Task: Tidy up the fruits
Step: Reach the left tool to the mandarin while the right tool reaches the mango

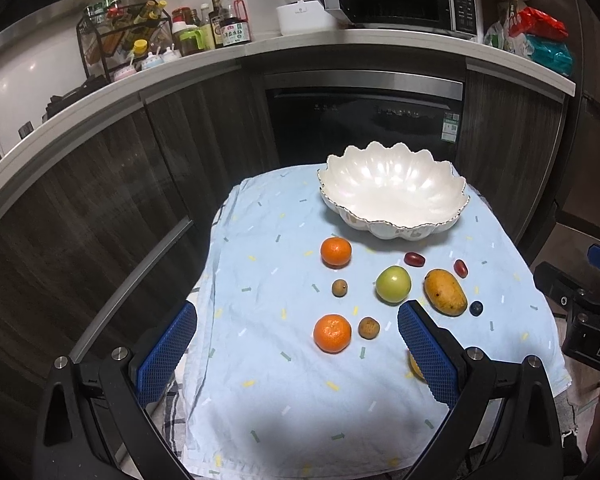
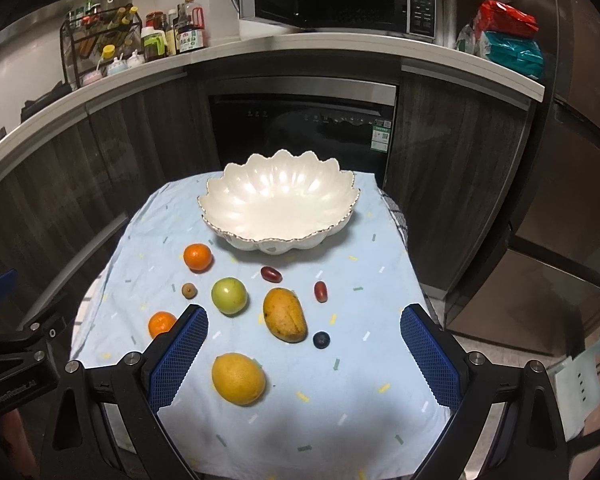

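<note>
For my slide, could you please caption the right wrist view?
Open right gripper above a lemon, mango and empty scalloped bowl.

Dim kitchen, overhead glare on the white bowl [image 1: 394,190], strong fisheye bending at edges

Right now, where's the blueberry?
In the right wrist view the blueberry lies on the cloth, just right of the mango at its near end, short of the bowl.

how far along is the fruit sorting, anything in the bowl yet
Nothing is done: the white bowl is empty. Nothing is in hand either; the left gripper and right gripper are both open above the cloth. All fruit remains out, including the lemon, mango and green apple.
</note>
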{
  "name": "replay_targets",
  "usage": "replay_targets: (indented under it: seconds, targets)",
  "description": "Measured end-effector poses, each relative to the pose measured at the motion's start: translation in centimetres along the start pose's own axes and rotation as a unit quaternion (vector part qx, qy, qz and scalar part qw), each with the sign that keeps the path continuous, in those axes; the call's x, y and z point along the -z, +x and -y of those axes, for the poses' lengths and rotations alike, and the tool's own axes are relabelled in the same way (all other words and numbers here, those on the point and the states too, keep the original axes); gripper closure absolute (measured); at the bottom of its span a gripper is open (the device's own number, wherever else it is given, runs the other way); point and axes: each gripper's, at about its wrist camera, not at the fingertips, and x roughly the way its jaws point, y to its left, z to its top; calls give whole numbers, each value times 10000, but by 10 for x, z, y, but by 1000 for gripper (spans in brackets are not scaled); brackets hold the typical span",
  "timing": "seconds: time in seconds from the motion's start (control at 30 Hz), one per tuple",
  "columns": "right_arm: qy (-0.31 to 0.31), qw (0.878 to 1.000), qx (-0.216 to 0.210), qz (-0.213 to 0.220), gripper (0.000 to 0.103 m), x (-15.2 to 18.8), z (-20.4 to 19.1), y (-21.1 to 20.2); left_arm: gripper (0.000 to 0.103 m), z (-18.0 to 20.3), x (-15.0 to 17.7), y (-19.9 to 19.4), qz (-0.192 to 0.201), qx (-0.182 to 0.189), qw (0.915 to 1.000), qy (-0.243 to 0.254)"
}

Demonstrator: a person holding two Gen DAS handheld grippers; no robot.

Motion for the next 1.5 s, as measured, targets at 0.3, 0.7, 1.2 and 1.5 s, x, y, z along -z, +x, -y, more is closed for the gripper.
replay_targets:
  seconds: [0.3, 0.7, 1.2, 1.5]
  targets:
    - [-242, 9996, -112, -87, 5, -2, -9, 20, 1, 2, 6, 27, -152, 105, 9998, 62]
    - [-691, 9970, -281, -203, 12, -2, -23, 57, 7, 9, 15, 71, -439, 343, 9980, 306]
    - [-943, 9926, -300, -704, 23, 7, -26, 115, 21, 18, 35, 122, -838, 581, 9931, 572]
    - [-1017, 9901, -367, -894, 28, 18, -25, 141, 30, 21, 51, 147, -1063, 636, 9905, 599]
